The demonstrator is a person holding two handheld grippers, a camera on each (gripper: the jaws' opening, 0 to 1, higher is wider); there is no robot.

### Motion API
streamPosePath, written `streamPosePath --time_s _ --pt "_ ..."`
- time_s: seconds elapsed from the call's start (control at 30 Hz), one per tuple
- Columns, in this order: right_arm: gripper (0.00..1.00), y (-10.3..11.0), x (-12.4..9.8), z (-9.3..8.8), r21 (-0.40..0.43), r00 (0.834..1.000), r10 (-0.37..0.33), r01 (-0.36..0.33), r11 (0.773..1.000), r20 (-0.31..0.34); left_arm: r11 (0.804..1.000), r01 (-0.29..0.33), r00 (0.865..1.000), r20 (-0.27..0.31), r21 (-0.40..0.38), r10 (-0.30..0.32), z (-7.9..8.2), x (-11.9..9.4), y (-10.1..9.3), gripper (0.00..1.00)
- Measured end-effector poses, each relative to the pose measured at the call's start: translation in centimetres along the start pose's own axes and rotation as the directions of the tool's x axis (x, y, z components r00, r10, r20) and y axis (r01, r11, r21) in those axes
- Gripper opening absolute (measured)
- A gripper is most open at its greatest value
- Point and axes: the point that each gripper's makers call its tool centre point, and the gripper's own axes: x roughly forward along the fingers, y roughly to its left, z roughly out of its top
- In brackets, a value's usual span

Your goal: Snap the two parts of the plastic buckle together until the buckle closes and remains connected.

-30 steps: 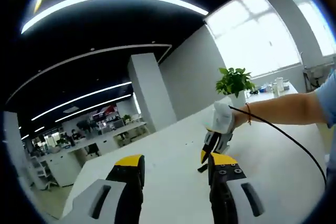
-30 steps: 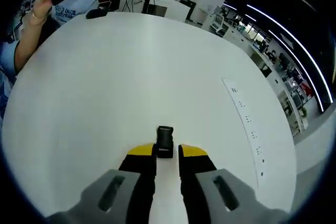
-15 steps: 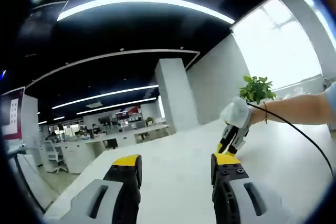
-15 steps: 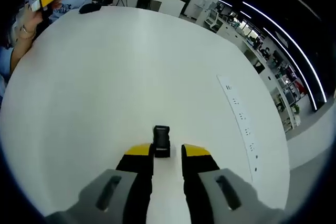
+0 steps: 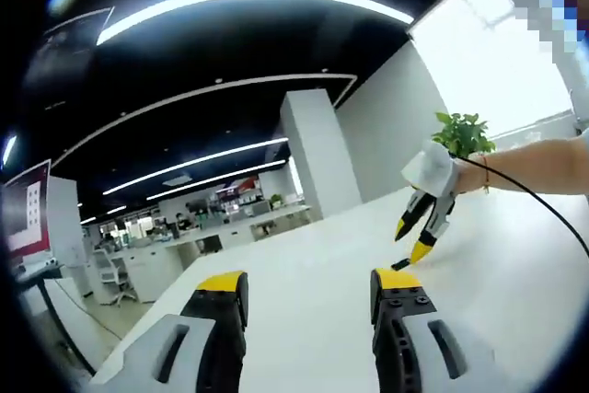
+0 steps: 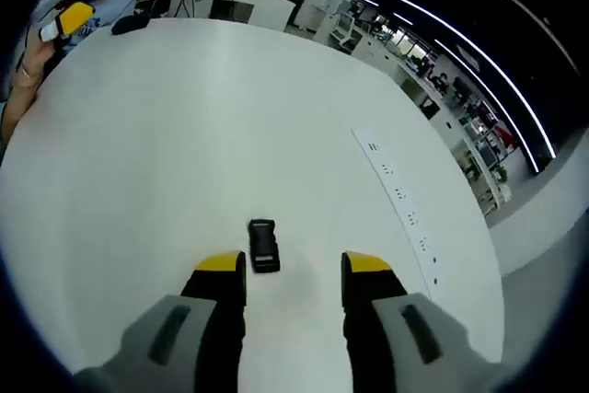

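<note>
Black buckle [image 6: 263, 246] lies free on the white table [image 6: 184, 135] between the right gripper [image 6: 293, 269]'s wide fingers — left gripper [image 5: 308, 284] wide too.

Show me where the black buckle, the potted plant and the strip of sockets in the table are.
black buckle [image 6: 263, 245]: right gripper view, on the middle of its body.
potted plant [image 5: 465, 132]: left gripper view, on its green leaves.
strip of sockets [image 6: 398, 194]: right gripper view, on the middle of the strip.

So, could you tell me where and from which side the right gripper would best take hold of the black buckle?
Probably across its two long sides, near the middle. The black buckle lies flat on the white table, its length running roughly along the jaws of the right gripper, which stand open just behind it. Coming straight forward should bracket it.
</note>
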Motion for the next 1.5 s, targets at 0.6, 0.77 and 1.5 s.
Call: streamPosePath --time_s 0.6,0.77,1.5 --pt "0.44 1.2 -12.5 2.4 0.21 0.898 -0.174 0.094 0.973 0.404 1.0 0.001 1.0 -0.005 0.0 -0.001 -0.2 -0.1 -0.1 0.54" --pt "0.48 1.4 -16.3 0.9 0.259 0.863 -0.246 0.14 0.956 0.44 1.0 0.004 1.0 0.0 -0.001 -0.004 0.0 -0.1 -0.2 0.54" --pt "0.54 2.3 -28.2 -8.5 0.592 0.601 -0.662 0.356 0.723 0.447 1.0 0.005 1.0 -0.015 -0.016 -0.006 -0.3 0.2 -0.3 0.58"
